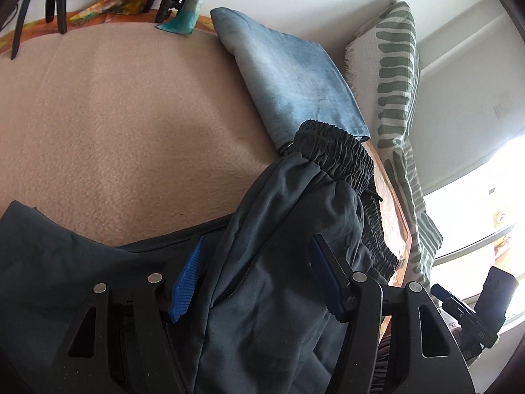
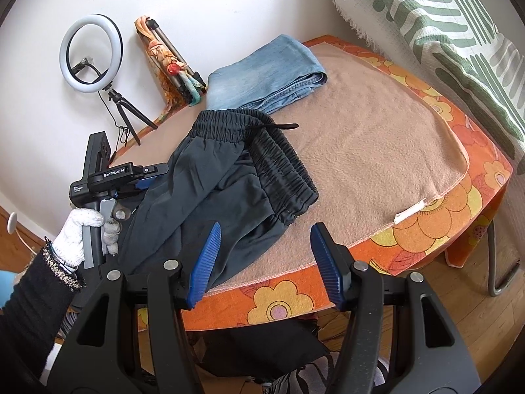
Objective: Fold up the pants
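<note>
Dark grey pants (image 2: 223, 190) with a ruched elastic waistband (image 2: 282, 170) lie bunched on the tan blanket (image 2: 377, 151), at the table's near left. In the left wrist view the pants (image 1: 279, 262) fill the gap between my left gripper's (image 1: 254, 277) blue pads (image 1: 185, 285), which stand wide apart around the cloth. The left gripper also shows in the right wrist view (image 2: 144, 180), held by a gloved hand at the pants' left side. My right gripper (image 2: 265, 262) is open and empty, over the table's front edge beside the pants.
Folded blue jeans (image 2: 269, 72) lie at the far side of the blanket, just behind the waistband. A green-striped pillow (image 2: 443, 32) leans at the right. A ring light on a tripod (image 2: 92, 52) stands at the back left. The orange flowered cloth (image 2: 426, 223) hangs over the table's edge.
</note>
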A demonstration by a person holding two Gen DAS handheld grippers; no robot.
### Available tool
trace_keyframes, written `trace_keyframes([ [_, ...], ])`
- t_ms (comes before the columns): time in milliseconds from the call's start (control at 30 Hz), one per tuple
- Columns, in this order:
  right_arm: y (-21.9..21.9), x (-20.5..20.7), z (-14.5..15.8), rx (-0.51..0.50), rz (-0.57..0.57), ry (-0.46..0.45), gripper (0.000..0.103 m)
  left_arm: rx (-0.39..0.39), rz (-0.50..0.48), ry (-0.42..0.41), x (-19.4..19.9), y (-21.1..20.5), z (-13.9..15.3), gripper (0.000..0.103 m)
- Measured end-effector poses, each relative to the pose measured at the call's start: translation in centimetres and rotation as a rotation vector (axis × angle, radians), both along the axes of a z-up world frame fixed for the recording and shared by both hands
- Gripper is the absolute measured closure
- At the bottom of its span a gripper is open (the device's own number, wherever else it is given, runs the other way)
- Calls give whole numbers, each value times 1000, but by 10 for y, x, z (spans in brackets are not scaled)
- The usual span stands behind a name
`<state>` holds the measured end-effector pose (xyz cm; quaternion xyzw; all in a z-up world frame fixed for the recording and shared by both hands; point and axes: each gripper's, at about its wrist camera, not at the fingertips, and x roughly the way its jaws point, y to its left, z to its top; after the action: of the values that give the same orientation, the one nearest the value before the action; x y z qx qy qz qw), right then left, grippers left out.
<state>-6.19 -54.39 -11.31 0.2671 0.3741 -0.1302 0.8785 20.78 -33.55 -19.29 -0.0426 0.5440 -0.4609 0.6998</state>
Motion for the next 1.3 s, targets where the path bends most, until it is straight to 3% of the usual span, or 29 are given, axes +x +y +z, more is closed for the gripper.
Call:
trace_keyframes([
  [33,-1,1,-1,0,-2,2,43,-4,-4,-9,-1,-2,0,53],
  [67,-3,1,-2,1,-4,2,43,-13,-14,-15,-2,-4,1,77],
  [100,-3,2,-2,4,-4,1,43,-15,-20,-22,-3,-5,1,90],
  [167,-5,3,-2,10,-5,-2,43,-35,-24,-49,-6,-5,5,97],
  [300,-9,5,1,11,-9,-9,43,-104,-49,-93,-19,-9,22,97],
  [500,-24,11,11,47,-9,-47,43,-170,-212,-224,-74,-22,63,98],
  [767,-48,31,8,248,32,-121,43,-127,-398,-259,-145,-48,45,98],
  [900,-60,50,-7,287,49,-76,42,-104,-441,-216,-158,-64,25,98],
  [1133,-67,91,-35,130,108,88,42,-67,-425,-199,-171,-67,13,97],
  [1300,-57,98,-51,153,154,178,42,-21,-382,-299,-177,-24,32,73],
])
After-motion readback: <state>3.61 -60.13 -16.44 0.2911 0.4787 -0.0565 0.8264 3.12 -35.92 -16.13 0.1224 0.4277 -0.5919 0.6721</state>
